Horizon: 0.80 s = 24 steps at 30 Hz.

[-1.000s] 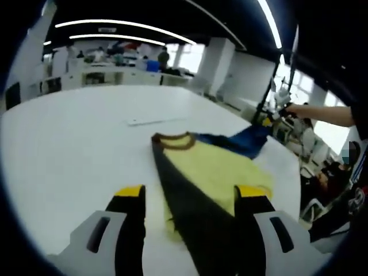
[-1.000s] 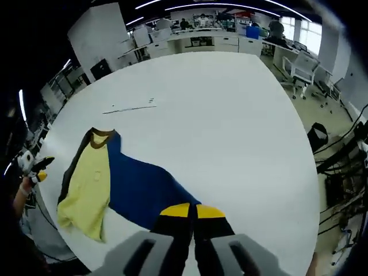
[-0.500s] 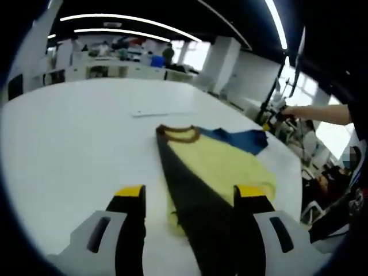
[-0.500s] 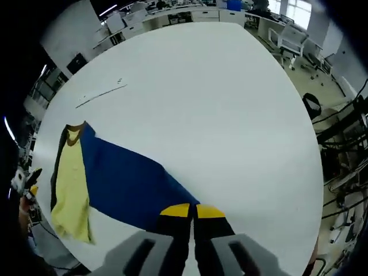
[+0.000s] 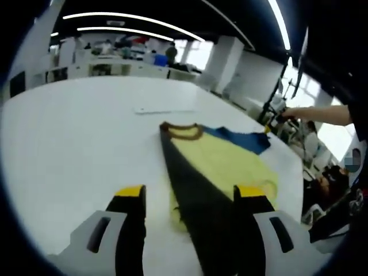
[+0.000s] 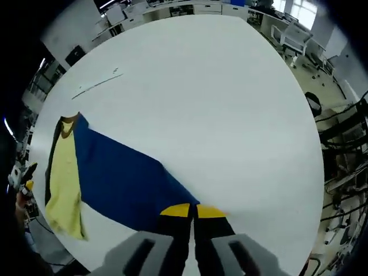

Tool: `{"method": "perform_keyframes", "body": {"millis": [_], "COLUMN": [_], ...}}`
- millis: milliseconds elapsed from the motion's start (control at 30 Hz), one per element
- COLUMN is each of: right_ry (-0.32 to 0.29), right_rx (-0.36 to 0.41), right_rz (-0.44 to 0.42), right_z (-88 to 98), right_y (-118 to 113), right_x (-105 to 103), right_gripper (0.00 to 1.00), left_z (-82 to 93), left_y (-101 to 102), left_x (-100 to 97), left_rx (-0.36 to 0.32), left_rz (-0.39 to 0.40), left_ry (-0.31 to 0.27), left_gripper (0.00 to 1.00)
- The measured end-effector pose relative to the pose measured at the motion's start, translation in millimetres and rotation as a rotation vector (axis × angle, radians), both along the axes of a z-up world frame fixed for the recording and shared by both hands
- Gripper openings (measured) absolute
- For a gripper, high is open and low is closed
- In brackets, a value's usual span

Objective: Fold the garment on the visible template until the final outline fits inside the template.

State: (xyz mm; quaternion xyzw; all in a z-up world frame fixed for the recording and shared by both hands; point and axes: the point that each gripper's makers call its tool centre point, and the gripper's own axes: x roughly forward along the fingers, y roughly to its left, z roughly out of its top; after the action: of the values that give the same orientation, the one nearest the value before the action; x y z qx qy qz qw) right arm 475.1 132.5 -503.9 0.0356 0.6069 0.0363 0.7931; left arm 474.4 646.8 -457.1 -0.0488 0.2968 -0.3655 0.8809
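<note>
Currently mid-fold: right gripper (image 6: 192,211) clamped on garment (image 6: 115,181) blue edge, cloth stretched flat over white table (image 6: 218,98). Left gripper (image 5: 190,198) wide, astride dark/yellow side, gripping nothing. Next, probably: carry blue edge over yellow panel, then release.

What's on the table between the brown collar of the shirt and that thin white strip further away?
Nothing. In the left gripper view the stretch of white table between the garment's brown collar and the thin white strip is bare.
</note>
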Motion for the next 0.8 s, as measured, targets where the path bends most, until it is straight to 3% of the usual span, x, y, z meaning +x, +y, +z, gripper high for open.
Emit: {"method": "perform_keyframes", "body": {"millis": [67, 167, 267, 400, 633, 800], "right_ry": [-0.051, -0.078, -0.116, -0.17, -0.247, -0.276], "right_rx": [0.002, 0.008, 0.018, 0.082, 0.106, 0.107], "right_rz": [0.023, 0.007, 0.004, -0.064, -0.135, -0.128], "right_z": [3.3, 8.0, 13.2, 18.3, 26.5, 33.4], "right_y": [1.6, 3.3, 5.8, 8.8, 1.0, 4.6], "right_x": [4.1, 2.1, 1.8, 5.8, 16.7, 21.5], "right_gripper": [0.01, 0.19, 0.2, 0.31, 0.32, 0.31], "left_z": [0.5, 1.9, 2.3, 3.4, 5.2, 5.7], "left_y": [-0.1, 0.6, 1.4, 1.5, 1.5, 2.7], "left_x": [-0.5, -0.8, -1.7, -2.3, -2.9, -1.9], "left_rx": [0.002, -0.001, 0.0, -0.003, -0.006, -0.009], "left_rz": [-0.001, 0.002, 0.002, 0.001, -0.002, 0.001], "left_ry": [-0.003, -0.006, -0.008, -0.011, -0.017, -0.02], "left_gripper": [0.58, 0.58, 0.58, 0.58, 0.58, 0.58]}}
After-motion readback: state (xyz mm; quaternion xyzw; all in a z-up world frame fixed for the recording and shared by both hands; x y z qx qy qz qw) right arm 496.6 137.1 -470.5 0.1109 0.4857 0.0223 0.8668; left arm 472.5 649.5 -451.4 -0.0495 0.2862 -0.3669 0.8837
